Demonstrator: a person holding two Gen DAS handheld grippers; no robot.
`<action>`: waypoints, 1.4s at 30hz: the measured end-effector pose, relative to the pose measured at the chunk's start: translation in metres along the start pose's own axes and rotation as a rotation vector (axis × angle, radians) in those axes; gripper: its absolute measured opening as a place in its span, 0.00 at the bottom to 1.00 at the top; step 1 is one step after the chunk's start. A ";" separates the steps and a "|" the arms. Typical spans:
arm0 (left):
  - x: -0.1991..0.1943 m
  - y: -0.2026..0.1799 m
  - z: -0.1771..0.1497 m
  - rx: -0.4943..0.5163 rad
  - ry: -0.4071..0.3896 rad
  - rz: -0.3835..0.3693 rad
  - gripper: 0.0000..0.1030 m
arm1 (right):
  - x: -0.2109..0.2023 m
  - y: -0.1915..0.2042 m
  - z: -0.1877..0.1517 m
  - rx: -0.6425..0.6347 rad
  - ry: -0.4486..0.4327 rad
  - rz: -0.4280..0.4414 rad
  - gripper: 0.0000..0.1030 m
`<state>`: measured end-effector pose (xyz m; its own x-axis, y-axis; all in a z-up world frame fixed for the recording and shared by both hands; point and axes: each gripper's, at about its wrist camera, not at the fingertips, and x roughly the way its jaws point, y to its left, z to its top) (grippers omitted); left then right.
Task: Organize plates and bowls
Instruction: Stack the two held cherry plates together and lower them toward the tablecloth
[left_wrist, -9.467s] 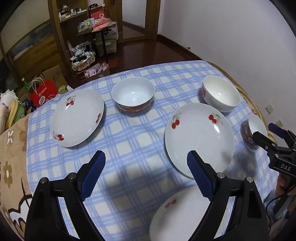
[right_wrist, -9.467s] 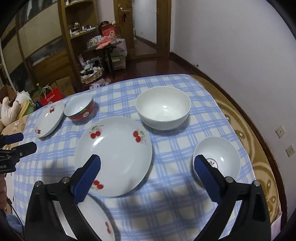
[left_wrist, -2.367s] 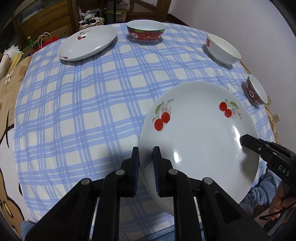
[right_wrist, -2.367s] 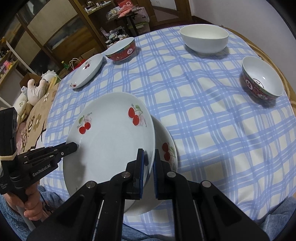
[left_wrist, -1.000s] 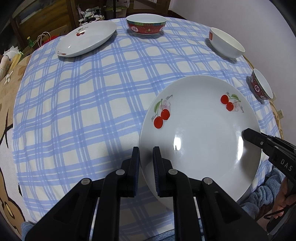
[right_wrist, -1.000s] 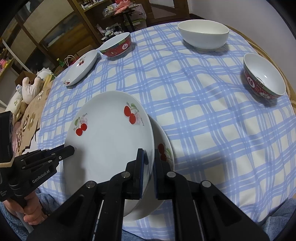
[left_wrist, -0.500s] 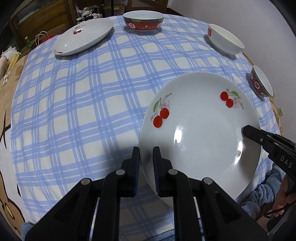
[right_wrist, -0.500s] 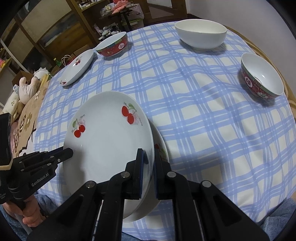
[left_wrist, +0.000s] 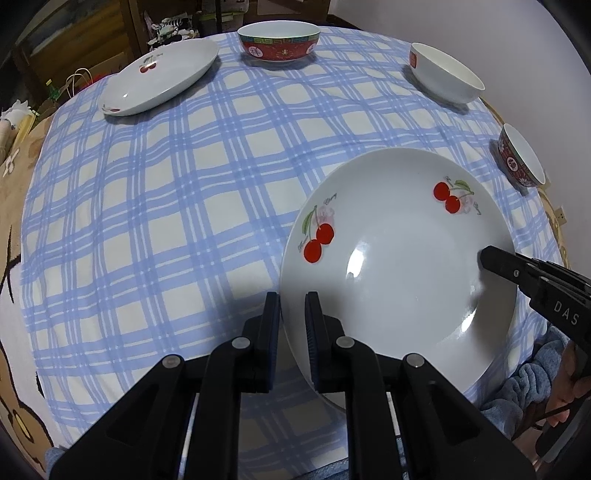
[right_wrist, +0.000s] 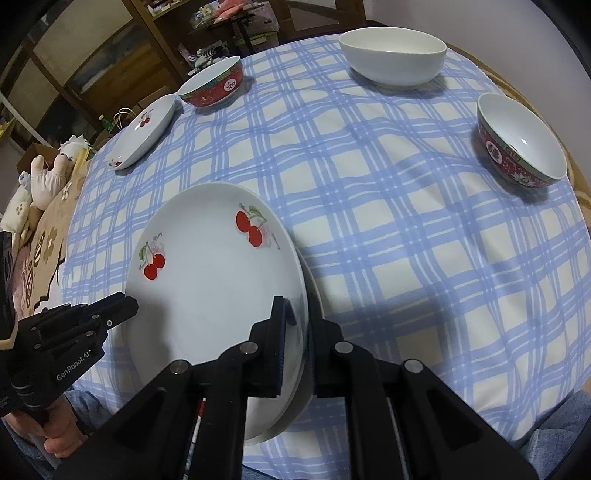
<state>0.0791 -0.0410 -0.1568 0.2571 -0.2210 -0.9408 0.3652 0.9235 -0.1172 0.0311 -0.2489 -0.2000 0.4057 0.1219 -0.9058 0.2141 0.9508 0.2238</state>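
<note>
Plate: cherry plate (left_wrist: 399, 258) sits over a 2nd plate (right_wrist: 314, 291) at near table edge, both yr grippers on its rim.
L gripper (left_wrist: 291, 314): clamped on left rim.
R gripper (right_wrist: 295, 325): clamped on right rim.
Risk: let go unevenly & it likely tips or chips the lower one.
Others: far plate (left_wrist: 162, 74), bowls well apart.

"DAS" in white on the right gripper (left_wrist: 495, 264), frame right; "GenRobot.AI" on the left gripper (right_wrist: 122, 308), lower left.
</note>
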 end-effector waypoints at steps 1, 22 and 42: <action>0.000 0.000 0.000 -0.001 -0.001 0.000 0.13 | 0.000 0.000 0.000 0.002 -0.001 0.000 0.11; -0.001 0.003 0.002 -0.005 -0.008 -0.001 0.13 | -0.004 0.006 0.003 -0.035 -0.017 -0.063 0.12; 0.002 0.003 0.002 -0.001 -0.004 0.007 0.13 | 0.001 0.006 0.005 -0.057 -0.003 -0.111 0.14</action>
<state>0.0827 -0.0396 -0.1586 0.2632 -0.2159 -0.9403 0.3626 0.9253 -0.1110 0.0371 -0.2443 -0.1977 0.3850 0.0146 -0.9228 0.2072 0.9730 0.1018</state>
